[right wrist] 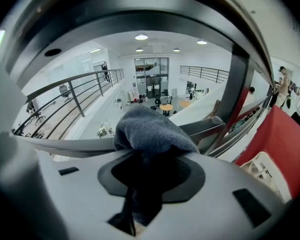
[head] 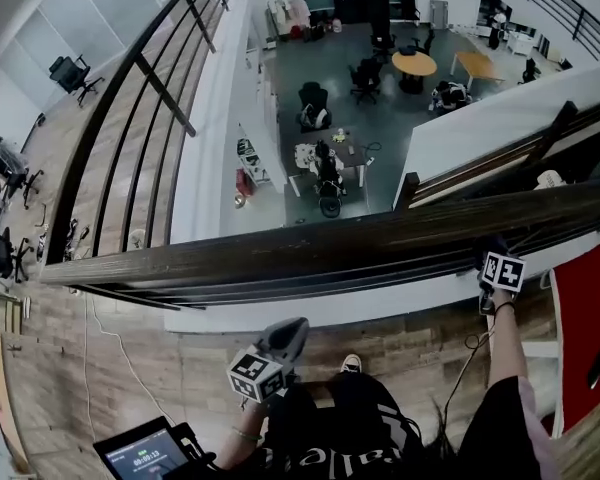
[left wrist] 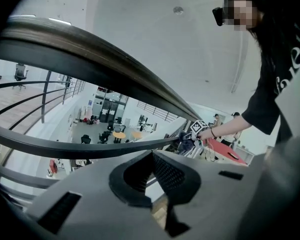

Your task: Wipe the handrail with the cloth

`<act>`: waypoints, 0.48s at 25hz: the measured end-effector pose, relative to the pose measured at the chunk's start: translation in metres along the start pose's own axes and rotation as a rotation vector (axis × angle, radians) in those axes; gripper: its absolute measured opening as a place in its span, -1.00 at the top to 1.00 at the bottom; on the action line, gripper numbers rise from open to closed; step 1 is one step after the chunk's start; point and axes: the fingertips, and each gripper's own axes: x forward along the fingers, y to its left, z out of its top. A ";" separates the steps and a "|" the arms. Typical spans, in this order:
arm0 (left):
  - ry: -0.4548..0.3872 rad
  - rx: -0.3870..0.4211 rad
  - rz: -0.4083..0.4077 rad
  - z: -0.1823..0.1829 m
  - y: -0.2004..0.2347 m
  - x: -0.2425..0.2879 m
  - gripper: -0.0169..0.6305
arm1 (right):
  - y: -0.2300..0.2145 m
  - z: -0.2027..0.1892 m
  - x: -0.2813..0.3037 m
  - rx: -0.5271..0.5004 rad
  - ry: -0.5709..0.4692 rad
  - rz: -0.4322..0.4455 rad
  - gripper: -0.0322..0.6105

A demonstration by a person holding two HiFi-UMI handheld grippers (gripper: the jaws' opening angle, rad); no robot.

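Clamping grey cloth, right gripper at handrail right end; left gripper closed, empty, clear of it.

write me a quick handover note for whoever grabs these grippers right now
Left gripper: jaws together on nothing, held low by the body, away from the rail.
Right gripper: shut on the grey cloth, up at the near edge of the dark wooden handrail, towards its right end.
Done: cloth is gripped and brought to the rail. Contact with the rail cannot be confirmed, and no wiped stretch shows.
Left: press the cloth onto the top of the rail and wipe along it, probably leftward, since most of the rail lies that way.
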 end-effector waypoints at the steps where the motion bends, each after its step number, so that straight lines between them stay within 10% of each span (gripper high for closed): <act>1: 0.005 0.005 0.006 -0.002 0.002 -0.001 0.95 | -0.006 -0.002 0.001 0.001 0.010 -0.016 0.58; 12: -0.015 -0.023 0.014 -0.011 0.008 -0.014 0.95 | 0.051 -0.049 -0.006 0.003 0.015 0.047 0.58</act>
